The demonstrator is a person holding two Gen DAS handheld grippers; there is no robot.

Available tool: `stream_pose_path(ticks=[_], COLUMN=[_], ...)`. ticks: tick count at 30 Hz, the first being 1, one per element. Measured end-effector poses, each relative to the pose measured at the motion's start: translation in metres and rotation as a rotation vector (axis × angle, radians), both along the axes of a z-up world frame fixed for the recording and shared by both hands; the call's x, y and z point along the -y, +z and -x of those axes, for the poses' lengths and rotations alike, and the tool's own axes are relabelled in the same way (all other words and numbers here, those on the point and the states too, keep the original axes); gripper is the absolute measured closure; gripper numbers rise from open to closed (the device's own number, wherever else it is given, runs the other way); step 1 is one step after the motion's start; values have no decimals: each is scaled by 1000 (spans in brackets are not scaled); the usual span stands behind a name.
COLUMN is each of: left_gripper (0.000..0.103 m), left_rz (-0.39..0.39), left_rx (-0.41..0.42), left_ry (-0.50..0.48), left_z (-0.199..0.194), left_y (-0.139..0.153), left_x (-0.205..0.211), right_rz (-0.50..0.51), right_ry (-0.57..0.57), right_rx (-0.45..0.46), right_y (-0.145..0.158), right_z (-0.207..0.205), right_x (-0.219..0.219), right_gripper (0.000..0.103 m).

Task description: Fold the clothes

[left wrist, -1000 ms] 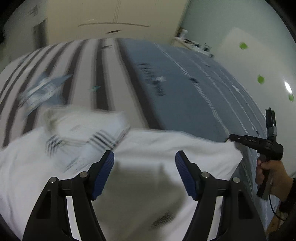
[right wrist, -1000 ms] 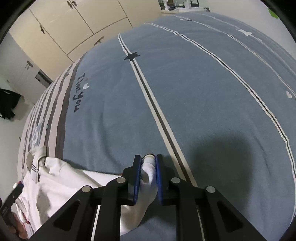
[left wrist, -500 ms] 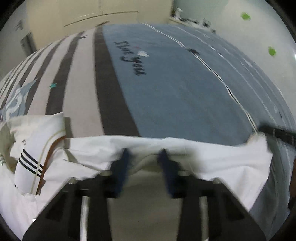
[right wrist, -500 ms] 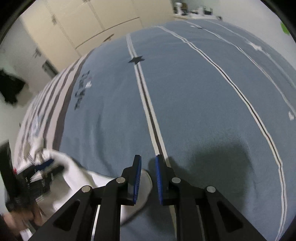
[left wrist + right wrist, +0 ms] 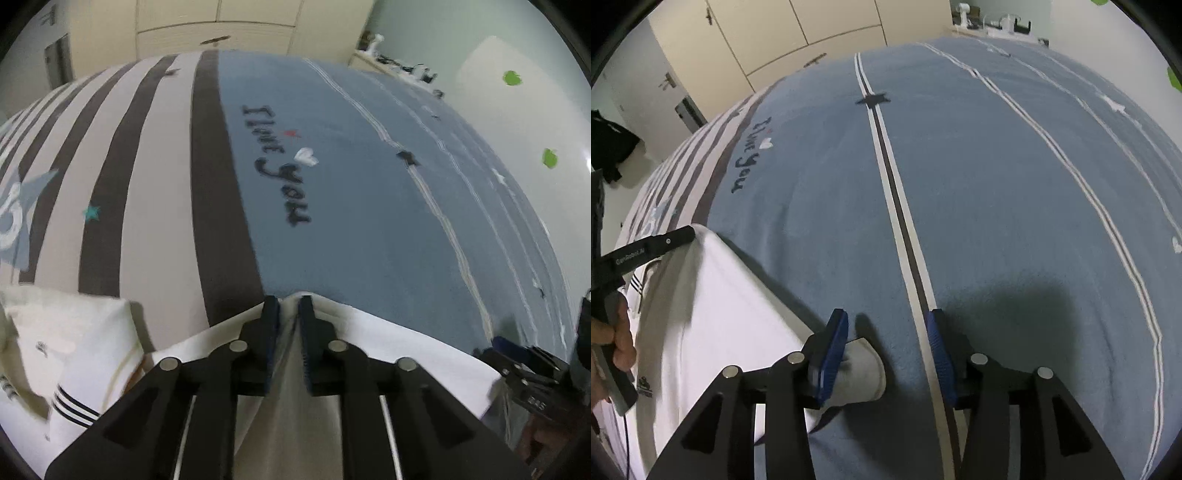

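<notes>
A white garment [image 5: 406, 354] with black-striped trim [image 5: 74, 406] lies along the near side of the blue and striped bedspread [image 5: 351, 221]. My left gripper [image 5: 289, 306] pinches the garment's far folded edge, which tents up between the narrow pads; its jaws are opening. From the right wrist view that left gripper [image 5: 689, 233] holds the white garment [image 5: 713, 314] raised at the edge. My right gripper [image 5: 888, 332] is apart and opening. A corner of the garment [image 5: 860, 369] lies loose against its left pad. It also shows at the right in the left wrist view, right gripper [image 5: 506, 345].
The bedspread [image 5: 997, 184] stretches flat ahead, with dark lettering and thin lines. Cream wardrobe doors [image 5: 775, 33] stand behind the bed. Dark clothing [image 5: 609, 147] hangs at the left. A person's hand [image 5: 613, 343] grips the left tool's handle.
The left gripper went from wide open above the garment to pinched on its folded edge and carried it forward. The right gripper let the corner go and spread apart.
</notes>
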State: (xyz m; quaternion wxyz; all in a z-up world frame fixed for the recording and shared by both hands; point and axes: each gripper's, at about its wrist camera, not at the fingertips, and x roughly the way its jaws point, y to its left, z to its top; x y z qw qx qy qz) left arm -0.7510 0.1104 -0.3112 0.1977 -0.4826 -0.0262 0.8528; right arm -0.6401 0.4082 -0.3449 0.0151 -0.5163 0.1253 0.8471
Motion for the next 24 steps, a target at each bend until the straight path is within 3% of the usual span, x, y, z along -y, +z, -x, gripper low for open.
stream_pose_path(ticks=[3,4,10,16,19,24], left_gripper=[44,42,42,42,42,42], left_rz=[-66,-94,-96,-33,-21,-17], left_rx=[-63,-76,-77,5,68,87], left_ry=[66,91,176,292,345,386], left_z=[-17,-29,-83,-134,-153,-180], left_y=[23,29,32,7,-7,-11], left_x=[32,47,114,171,194,218], right_rz=[28,40,48,13,-11,-4], right_ry=[-33,-46,-1,62,66,123], right_rx=[-10,-17,-54,-39,-27,-50], right_y=[-3,-2,0,-4,-12,-8], right_z=[-5,-13,-55,-76,-68,-42], right_x=[-7,-11,-11,5,14,43], right_gripper=[62,62,62,62,59,59])
